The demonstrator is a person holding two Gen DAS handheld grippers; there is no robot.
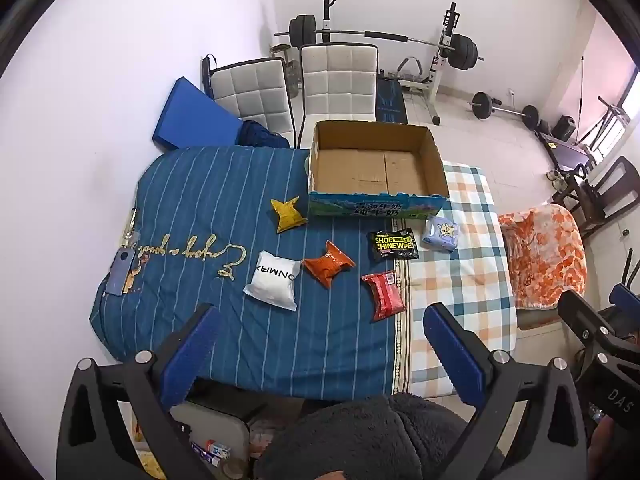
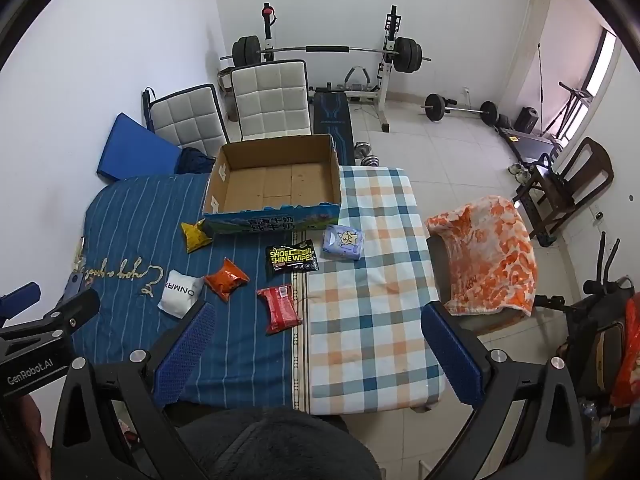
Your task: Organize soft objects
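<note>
An open, empty cardboard box (image 1: 376,164) (image 2: 276,184) stands at the far side of the covered table. In front of it lie several soft packets: a yellow one (image 1: 287,214) (image 2: 196,235), a white one (image 1: 273,280) (image 2: 180,292), an orange one (image 1: 328,264) (image 2: 226,278), a red one (image 1: 385,295) (image 2: 280,309), a black shoe-wipes pack (image 1: 394,245) (image 2: 292,258) and a pale blue tissue pack (image 1: 441,233) (image 2: 344,241). My left gripper (image 1: 320,324) and right gripper (image 2: 316,320) are both open and empty, held high above the table's near edge.
The table wears a blue striped cover (image 1: 192,216) and a checked cloth (image 2: 368,280). A blue phone (image 1: 120,271) lies at the left edge. Two white chairs (image 1: 336,80) stand behind, an orange-blanketed seat (image 2: 488,252) to the right, and weights (image 2: 324,52) at the back.
</note>
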